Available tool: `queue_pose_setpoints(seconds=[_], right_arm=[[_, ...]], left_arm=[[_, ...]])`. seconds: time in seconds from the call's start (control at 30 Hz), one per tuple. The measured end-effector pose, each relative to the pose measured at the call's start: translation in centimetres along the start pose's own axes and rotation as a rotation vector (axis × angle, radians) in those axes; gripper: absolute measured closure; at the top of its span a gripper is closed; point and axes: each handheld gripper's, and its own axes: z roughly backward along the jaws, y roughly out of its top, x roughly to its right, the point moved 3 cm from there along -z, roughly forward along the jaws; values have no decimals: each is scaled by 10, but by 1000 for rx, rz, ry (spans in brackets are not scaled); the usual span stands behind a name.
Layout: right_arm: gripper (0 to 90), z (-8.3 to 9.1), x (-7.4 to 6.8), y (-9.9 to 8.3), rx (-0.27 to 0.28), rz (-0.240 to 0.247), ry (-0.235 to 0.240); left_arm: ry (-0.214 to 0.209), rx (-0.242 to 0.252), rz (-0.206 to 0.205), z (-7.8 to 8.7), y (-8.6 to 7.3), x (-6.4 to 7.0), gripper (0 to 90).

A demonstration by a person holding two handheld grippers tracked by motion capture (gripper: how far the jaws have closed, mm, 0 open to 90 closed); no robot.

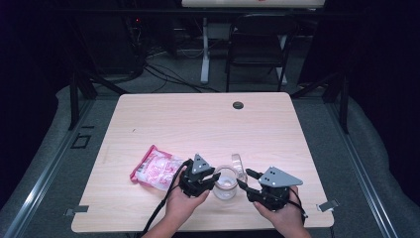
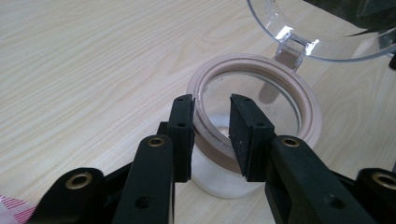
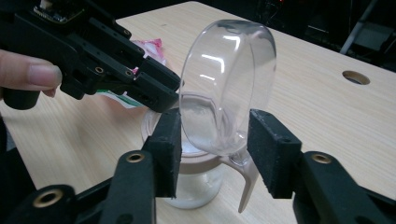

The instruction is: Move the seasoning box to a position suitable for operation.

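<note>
A clear glass jar [image 1: 225, 187] with a beige rim [image 2: 280, 74] stands near the table's front edge. Its hinged clear lid [image 3: 229, 79] is swung up and stands upright on a beige hinge arm [image 3: 247, 182]. My left gripper [image 2: 211, 135] is shut on the near side of the rim, one jaw outside the jar and the other inside its mouth. My right gripper [image 3: 215, 151] has a pad against each side of the lid's lower part. In the high view the left gripper [image 1: 214, 179] is left of the jar and the right gripper [image 1: 243, 178] is to its right.
A pink and white packet [image 1: 156, 171] lies flat on the table, left of the left hand. A round cable hole [image 1: 238, 105] sits near the wooden table's [image 1: 198, 124] far edge. Beyond the table stands a dark folding chair [image 1: 257, 44].
</note>
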Motion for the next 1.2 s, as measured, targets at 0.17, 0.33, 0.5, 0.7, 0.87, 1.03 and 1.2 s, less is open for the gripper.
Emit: queue_pose_setpoints(seconds=[0.17, 0.33, 0.5, 0.7, 0.87, 1.03, 1.2], right_arm=[[592, 7, 8, -2, 0, -28, -2], [588, 10, 14, -5, -1, -54, 0], [591, 10, 17, -7, -10, -64, -12], [618, 7, 20, -9, -12, -88, -7], [652, 4, 27, -9, -2, -126, -18], [678, -2, 37, -9, 9, -150, -26], [694, -11, 42, -9, 4, -147, -40]], left_arm=[[3, 4, -5, 0, 0, 0, 713], [4, 14, -6, 0, -1, 0, 716], [2, 17, -2, 0, -1, 0, 716], [-3, 21, 1, 0, -1, 1, 715], [0, 33, 15, -1, 0, 1, 716], [1, 33, 12, -1, 1, 2, 708], [8, 44, 20, -3, 2, 3, 708]])
